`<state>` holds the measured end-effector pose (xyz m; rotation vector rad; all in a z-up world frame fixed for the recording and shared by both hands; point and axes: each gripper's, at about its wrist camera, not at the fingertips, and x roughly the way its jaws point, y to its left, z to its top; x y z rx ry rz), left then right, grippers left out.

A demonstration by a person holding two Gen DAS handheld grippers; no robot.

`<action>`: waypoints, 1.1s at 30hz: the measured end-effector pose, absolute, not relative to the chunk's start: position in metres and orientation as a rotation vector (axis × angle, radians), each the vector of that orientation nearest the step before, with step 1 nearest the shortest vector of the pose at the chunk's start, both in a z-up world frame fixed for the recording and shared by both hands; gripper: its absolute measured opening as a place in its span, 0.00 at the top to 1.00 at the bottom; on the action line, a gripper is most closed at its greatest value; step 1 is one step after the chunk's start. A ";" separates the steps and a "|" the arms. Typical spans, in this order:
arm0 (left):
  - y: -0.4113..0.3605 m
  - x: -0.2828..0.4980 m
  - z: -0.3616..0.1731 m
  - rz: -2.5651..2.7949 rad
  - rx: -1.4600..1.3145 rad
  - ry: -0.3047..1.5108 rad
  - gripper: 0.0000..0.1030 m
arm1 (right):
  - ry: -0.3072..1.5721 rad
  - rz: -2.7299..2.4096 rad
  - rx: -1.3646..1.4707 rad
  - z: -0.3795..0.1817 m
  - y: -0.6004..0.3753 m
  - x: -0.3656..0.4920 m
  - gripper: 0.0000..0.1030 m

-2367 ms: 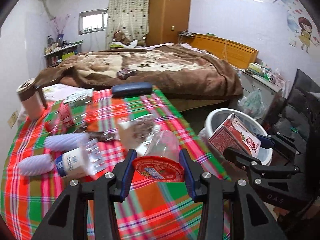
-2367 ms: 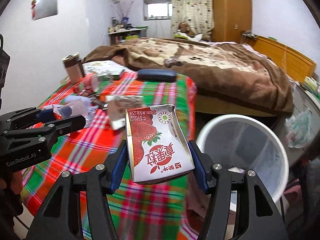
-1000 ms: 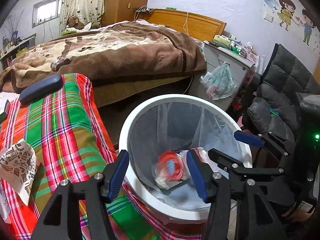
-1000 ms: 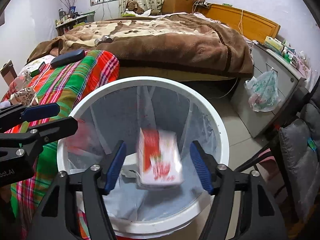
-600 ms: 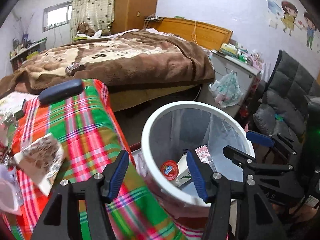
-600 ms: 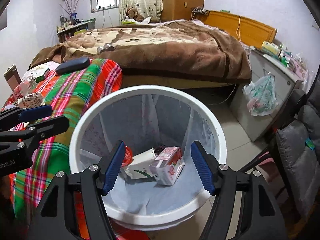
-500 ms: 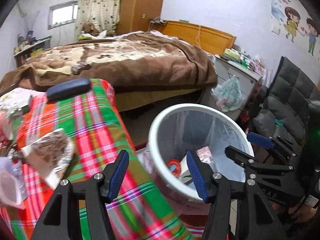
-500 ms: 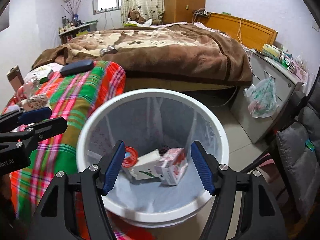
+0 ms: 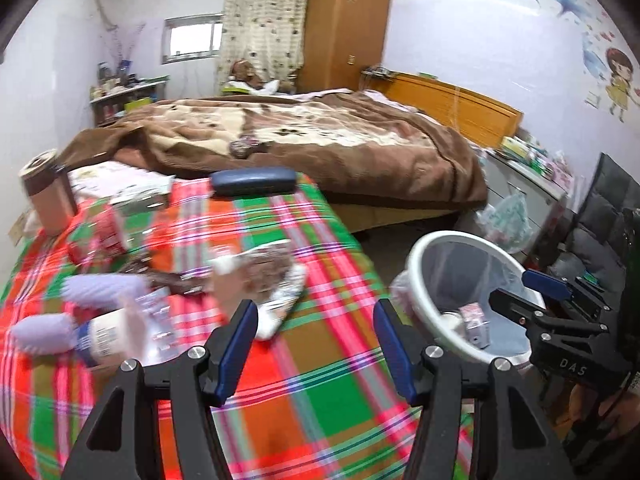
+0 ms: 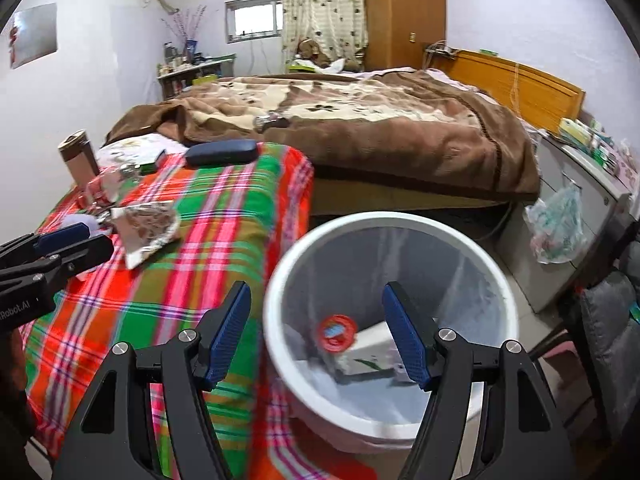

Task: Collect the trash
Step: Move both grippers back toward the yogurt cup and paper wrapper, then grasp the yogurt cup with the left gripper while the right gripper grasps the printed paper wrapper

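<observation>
My left gripper (image 9: 316, 344) is open and empty above the plaid tablecloth (image 9: 320, 392). Just ahead of it lies a crumpled foil wrapper (image 9: 268, 284), with a white cup (image 9: 110, 336), clear plastic and two lilac pieces (image 9: 100, 286) to its left. My right gripper (image 10: 318, 332) is open and empty over the white bin (image 10: 392, 224), which stands beside the table. Inside the bin lie a red lid (image 10: 336, 332) and a milk carton (image 10: 368, 354). The right gripper (image 9: 532, 300) also shows at the right of the left wrist view, beside the bin (image 9: 420, 248).
A dark glasses case (image 9: 254, 182) lies at the table's far edge and a brown tumbler (image 9: 48, 196) at the far left. Beyond is a bed with a brown blanket (image 9: 320, 148). A grey cabinet with a hanging plastic bag (image 10: 558, 220) and a dark chair (image 9: 600, 216) stand right of the bin.
The red lid and the carton have dropped into the bin. My left gripper has swung left from over the bin to above the table's litter. My right gripper has drawn back a little.
</observation>
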<state>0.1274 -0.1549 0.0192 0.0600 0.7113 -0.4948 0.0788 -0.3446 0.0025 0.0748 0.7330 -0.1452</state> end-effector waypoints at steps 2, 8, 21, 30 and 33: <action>-0.137 0.128 0.018 -0.464 0.062 0.706 0.42 | 0.733 -0.121 0.066 0.002 -0.334 0.082 0.33; -0.084 0.134 0.013 -0.372 0.027 0.708 0.40 | 0.741 -0.055 0.045 0.000 -0.303 0.096 0.33; -0.010 0.163 -0.007 -0.311 -0.045 0.768 0.39 | 0.785 0.035 0.004 -0.007 -0.254 0.123 0.33; -0.017 0.191 -0.022 -0.387 -0.014 0.834 0.39 | 0.832 0.063 -0.003 -0.011 -0.240 0.154 0.33; -0.027 0.192 -0.026 -0.430 0.003 0.850 0.39 | 0.840 0.086 -0.008 -0.012 -0.237 0.164 0.33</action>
